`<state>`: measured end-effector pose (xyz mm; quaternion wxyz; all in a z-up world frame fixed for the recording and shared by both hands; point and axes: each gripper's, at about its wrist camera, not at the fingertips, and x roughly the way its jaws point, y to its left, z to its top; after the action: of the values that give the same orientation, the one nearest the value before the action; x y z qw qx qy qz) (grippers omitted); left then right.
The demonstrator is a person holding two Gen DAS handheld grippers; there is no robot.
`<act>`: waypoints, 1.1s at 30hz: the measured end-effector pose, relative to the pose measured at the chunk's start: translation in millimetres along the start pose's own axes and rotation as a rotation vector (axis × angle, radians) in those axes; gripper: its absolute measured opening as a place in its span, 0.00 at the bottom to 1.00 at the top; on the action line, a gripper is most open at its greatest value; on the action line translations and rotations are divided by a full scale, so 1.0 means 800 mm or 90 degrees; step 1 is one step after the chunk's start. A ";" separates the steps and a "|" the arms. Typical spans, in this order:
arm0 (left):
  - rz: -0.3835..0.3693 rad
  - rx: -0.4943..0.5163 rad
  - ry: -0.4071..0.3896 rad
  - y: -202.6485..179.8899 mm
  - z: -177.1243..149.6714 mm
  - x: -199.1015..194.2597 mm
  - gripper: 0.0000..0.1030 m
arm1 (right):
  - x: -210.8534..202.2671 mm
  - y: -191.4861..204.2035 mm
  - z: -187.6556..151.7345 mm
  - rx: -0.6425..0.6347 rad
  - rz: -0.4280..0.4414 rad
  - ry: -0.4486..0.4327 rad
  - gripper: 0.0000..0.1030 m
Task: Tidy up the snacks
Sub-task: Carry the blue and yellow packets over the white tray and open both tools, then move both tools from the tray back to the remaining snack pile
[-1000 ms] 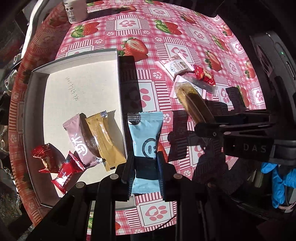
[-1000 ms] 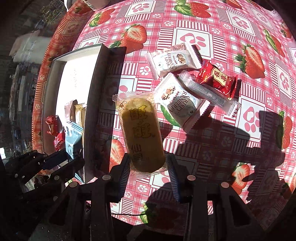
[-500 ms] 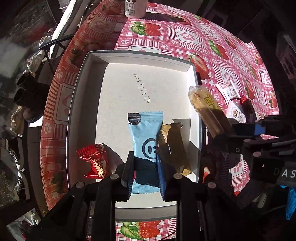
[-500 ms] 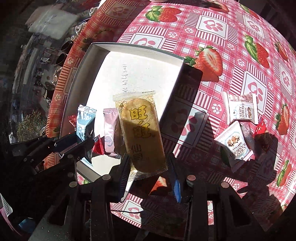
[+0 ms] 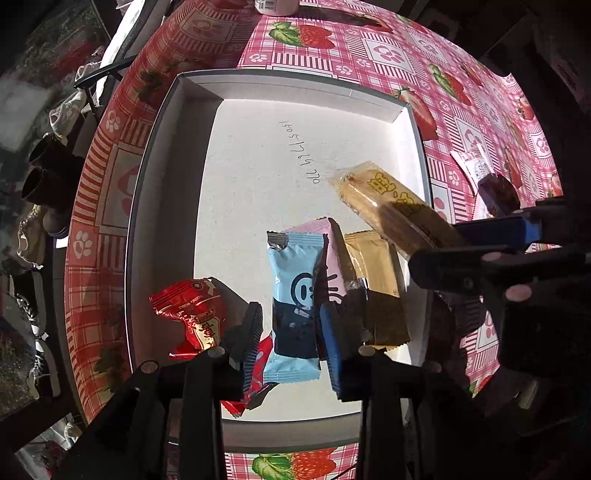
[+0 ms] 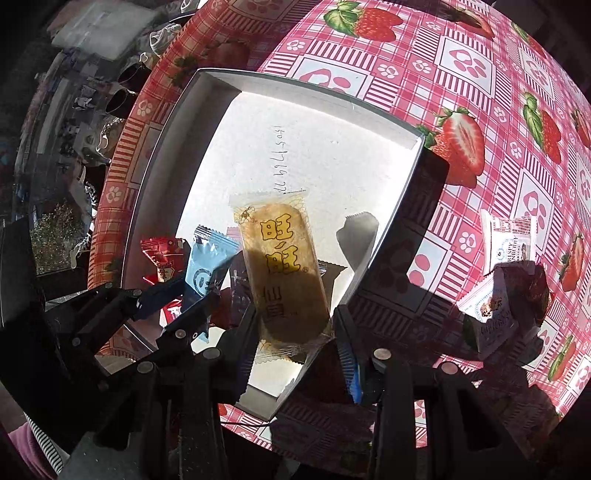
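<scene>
My left gripper [image 5: 291, 326] points down into the white box [image 5: 288, 79]. Its jaws are opening. The light-blue packet [image 5: 295, 291] sits between them with a gap at each pad, lying partly over a pink packet [image 5: 334, 251]. A gold packet [image 5: 376, 284] and red candies [image 5: 188, 310] also lie in the box. My right gripper [image 6: 295, 339] is shut on a yellow rice-cracker packet [image 6: 284, 273], held above the box's near right part. The left wrist view shows that cracker [image 5: 391, 206] from the side.
White cranberry snack packets [image 6: 511, 236] and a shaded one [image 6: 491, 314] lie on the strawberry tablecloth [image 6: 461, 66] right of the box. A white bottle [image 5: 277, 4] stands at the far edge. Shoes [image 5: 33, 236] sit on the floor beyond the table's left edge.
Both grippers moved from over the tablecloth to above the box. The left jaws parted and let go of the blue packet. The right gripper keeps its hold on the cracker.
</scene>
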<state>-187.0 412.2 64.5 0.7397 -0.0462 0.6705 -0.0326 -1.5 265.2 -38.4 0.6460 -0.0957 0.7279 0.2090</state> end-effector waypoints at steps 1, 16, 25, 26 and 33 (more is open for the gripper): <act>0.003 -0.003 -0.005 0.000 -0.001 0.000 0.71 | 0.003 0.001 0.001 0.002 -0.001 0.006 0.43; 0.107 0.063 -0.114 -0.027 -0.033 -0.025 0.80 | -0.011 -0.027 -0.009 0.104 -0.103 0.002 0.99; 0.210 0.102 -0.129 -0.036 -0.038 -0.024 0.84 | -0.016 -0.036 0.000 0.106 -0.139 0.012 0.99; 0.203 0.105 -0.127 -0.035 -0.038 -0.023 0.84 | -0.016 -0.037 0.000 0.109 -0.139 0.013 0.99; 0.189 0.122 -0.128 -0.044 -0.039 -0.025 0.84 | -0.015 -0.053 -0.004 0.132 -0.157 0.006 0.99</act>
<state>-219.5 379.1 85.6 0.8007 0.1207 0.5866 0.0182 14.4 224.6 -34.1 0.6696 -0.1182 0.7314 0.0519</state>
